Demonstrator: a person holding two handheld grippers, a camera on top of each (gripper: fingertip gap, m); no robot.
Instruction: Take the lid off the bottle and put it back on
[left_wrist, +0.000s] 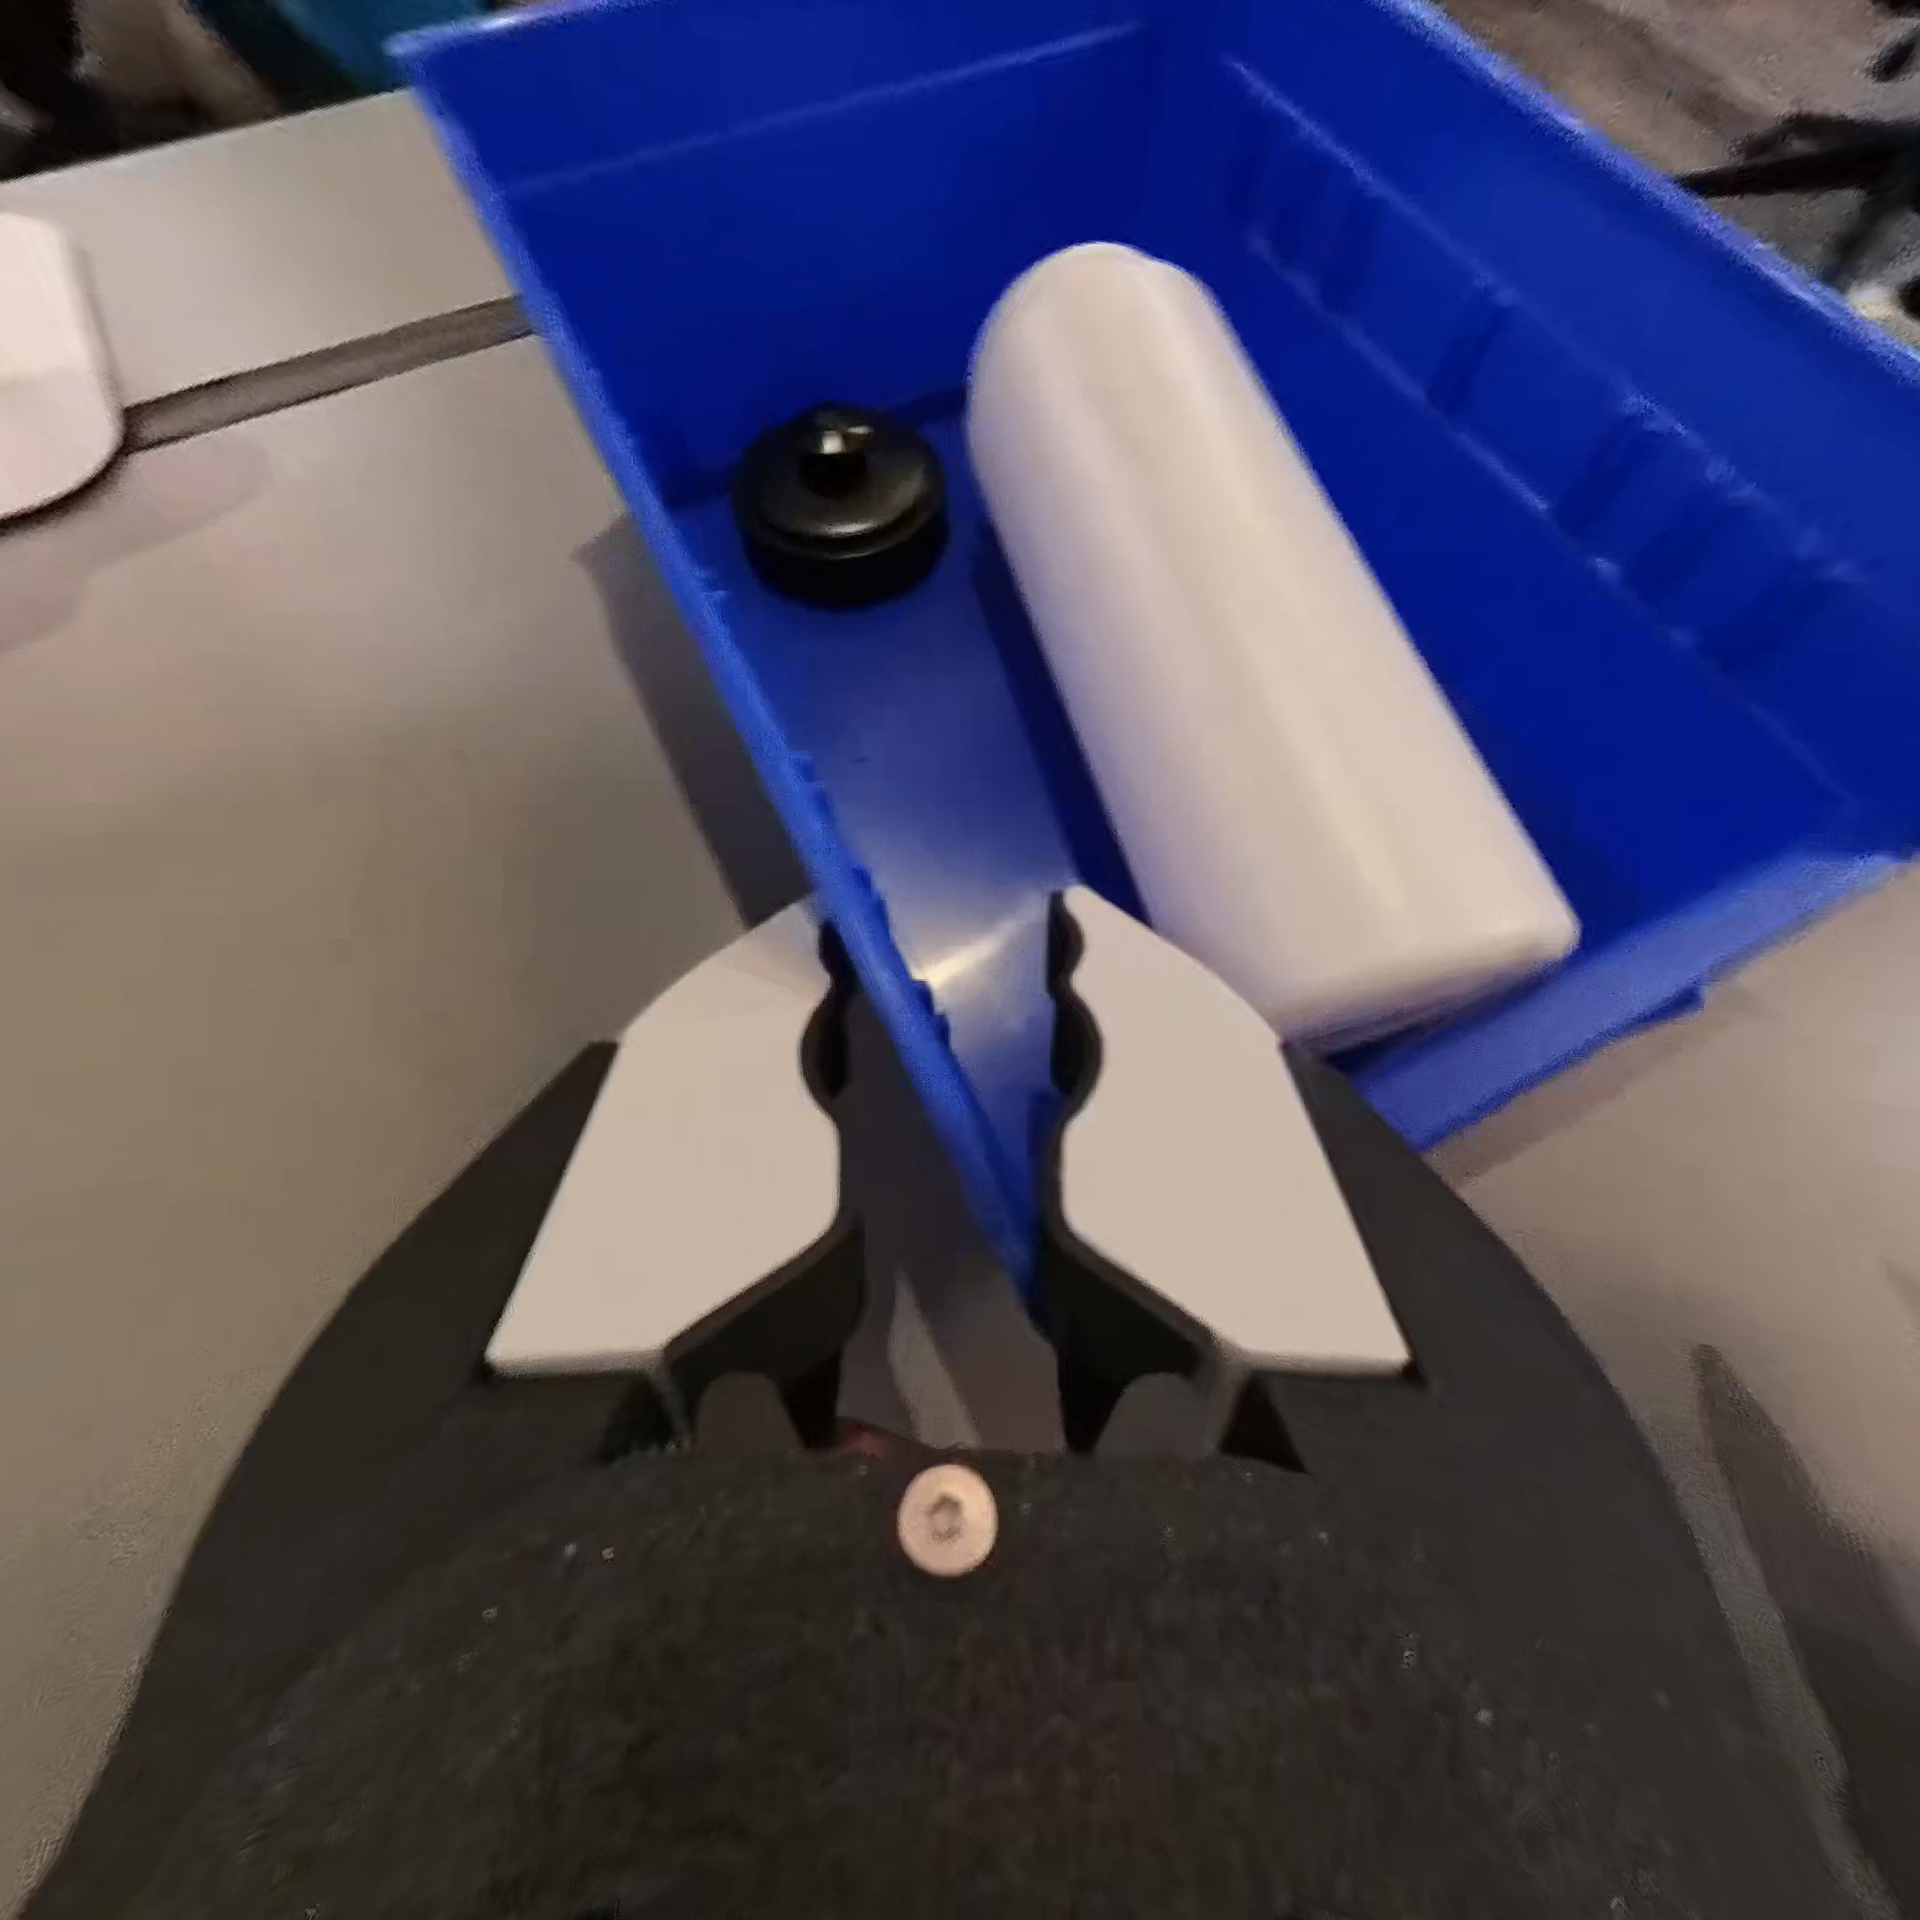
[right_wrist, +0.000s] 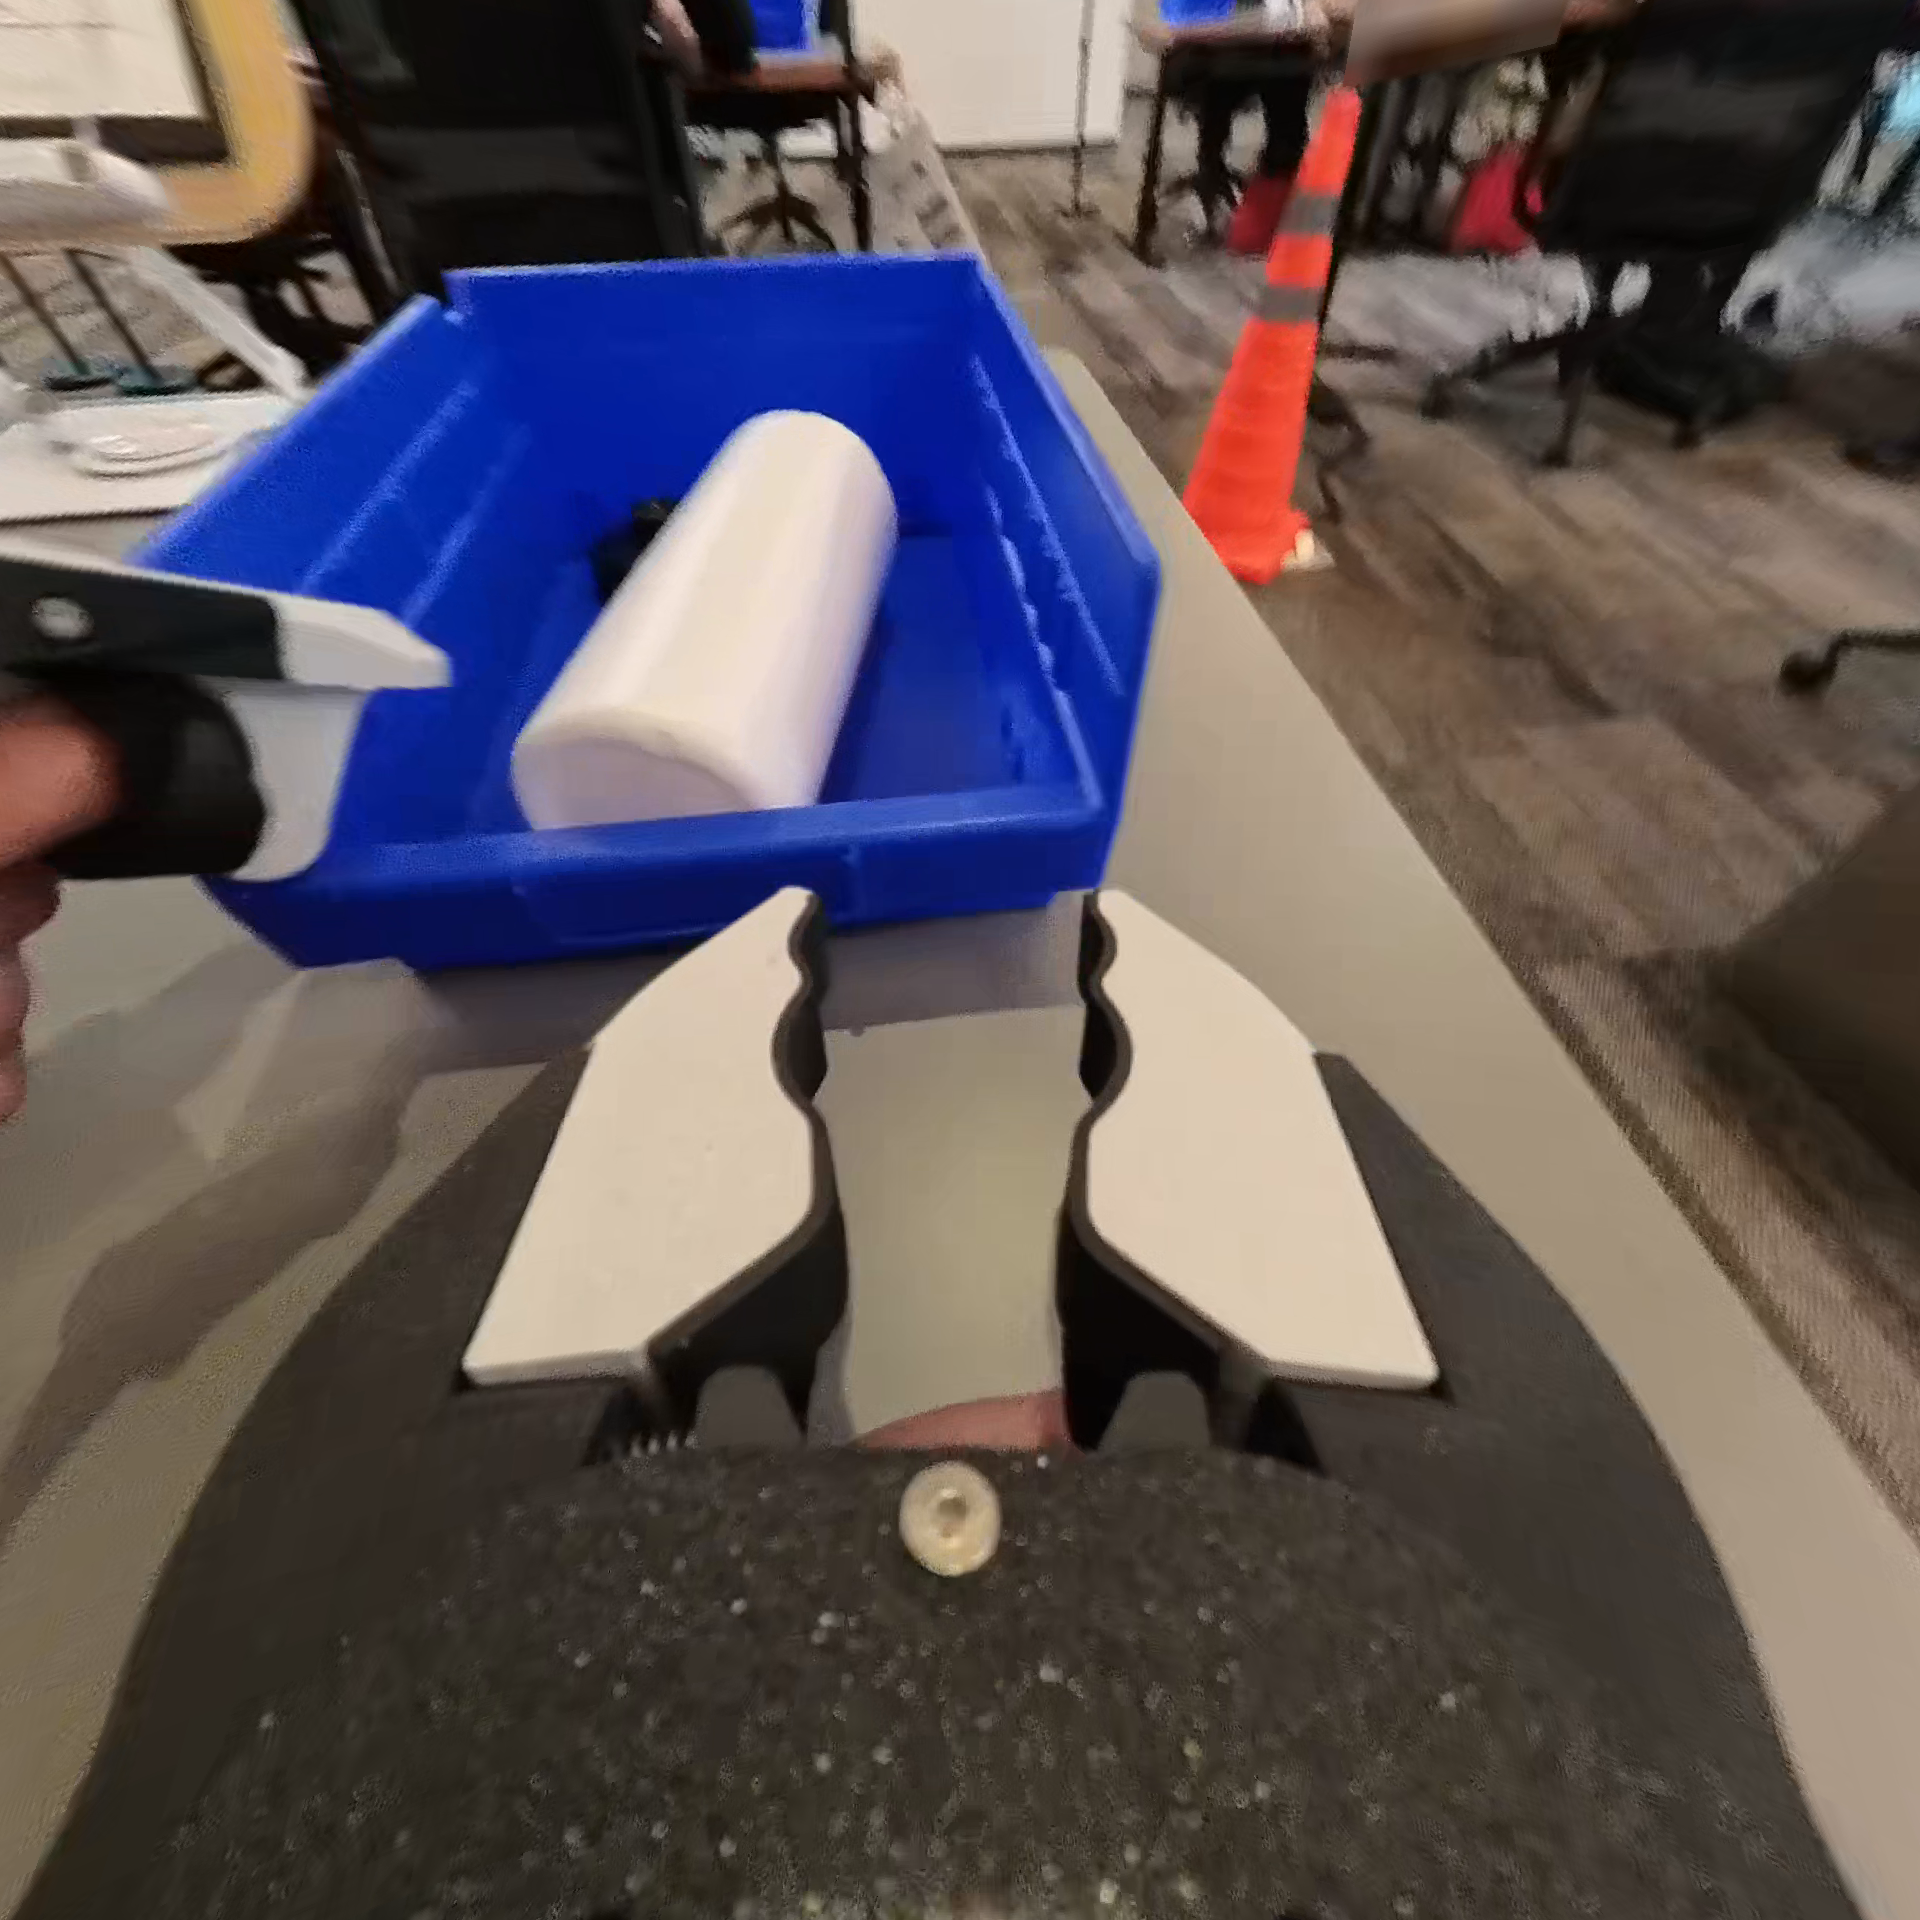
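The left gripper (left_wrist: 940, 935) is set astride the near left wall of the blue bin (left_wrist: 665, 301), one finger (left_wrist: 727, 1039) outside the wall and the other inside. A gap shows between the inner pad and the wall, so the wall is straddled, not clamped. The right gripper (right_wrist: 945, 935) is held low over the grey table (right_wrist: 1226, 831), just short of the bin's front rim, its jaws parted with only bare tabletop between them.

Inside the bin, the white bottle (left_wrist: 1247, 644) is seen lying on its side, rounded end away from the left gripper, flat end near the front wall. A black lid (left_wrist: 842, 514) with a small knob rests on the bin floor just beside the bottle, toward the left wall, apart from both grippers. An orange traffic cone (right_wrist: 1268, 384) stands on the floor beyond the table.

The lid is judged to be already off; refitting is the step in hand. The next move probably calls for the bin to be steadied, and bottle and lid each grasped and aligned.
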